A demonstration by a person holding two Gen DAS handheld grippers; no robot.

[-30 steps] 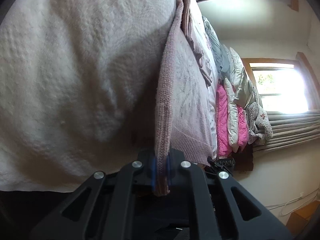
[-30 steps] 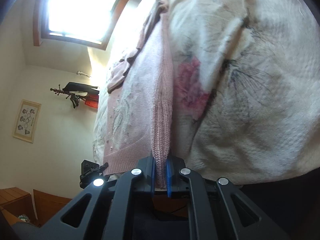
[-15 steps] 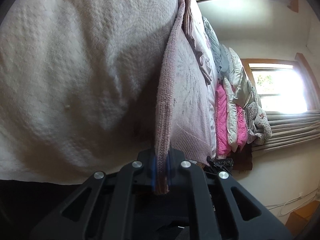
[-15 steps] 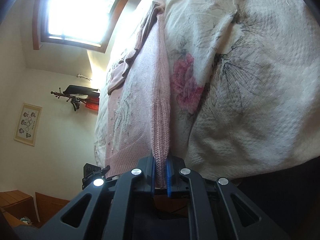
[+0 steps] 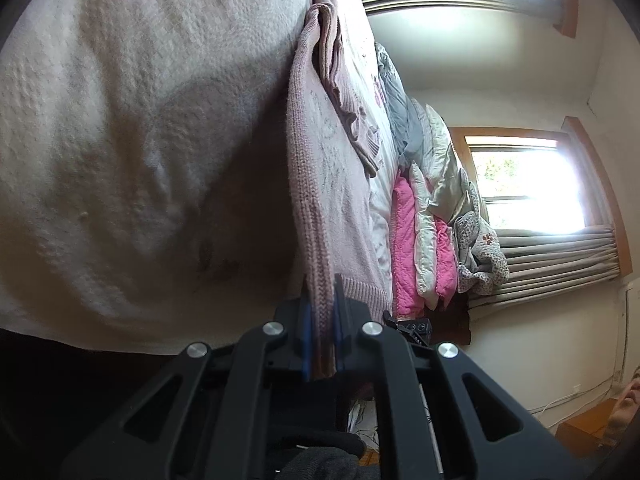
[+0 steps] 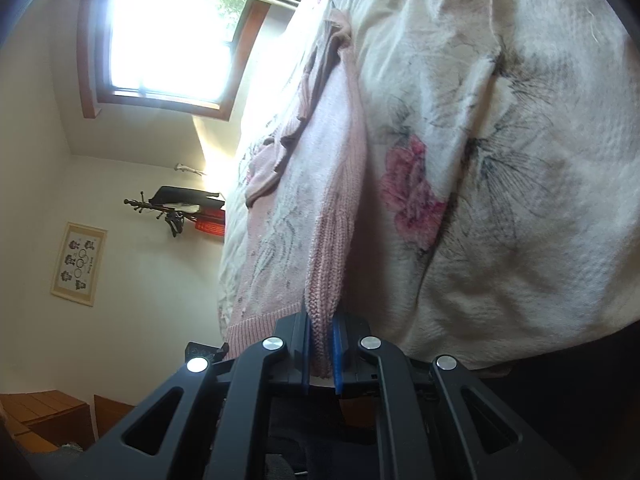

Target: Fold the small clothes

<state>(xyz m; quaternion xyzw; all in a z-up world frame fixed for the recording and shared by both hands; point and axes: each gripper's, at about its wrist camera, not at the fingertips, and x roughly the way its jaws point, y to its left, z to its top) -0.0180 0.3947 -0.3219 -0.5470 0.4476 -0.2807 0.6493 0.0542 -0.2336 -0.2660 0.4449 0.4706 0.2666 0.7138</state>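
Observation:
A small pink knit sweater (image 5: 320, 184) lies spread on a cream floral bedspread (image 5: 132, 128). My left gripper (image 5: 320, 312) is shut on the ribbed edge of the sweater, which runs up from between its blue-padded fingers. In the right wrist view the same pink sweater (image 6: 332, 184) stretches away over the bedspread (image 6: 500, 160), and my right gripper (image 6: 322, 336) is shut on another part of its ribbed edge. A bunched sleeve (image 6: 304, 92) lies on the far part of the garment. Both views are rolled sideways.
Folded pink and grey quilts (image 5: 424, 248) are stacked at the far side of the bed below a bright window (image 5: 524, 188). A coat rack (image 6: 176, 208), a framed picture (image 6: 78, 264) and wooden furniture (image 6: 44, 416) stand by the wall. The other gripper (image 6: 204, 350) peeks past the hem.
Both grippers keep their hold on the sweater edge. The cameras have shifted slightly, so more of the bedspread and its pink flower shows in the right wrist view.

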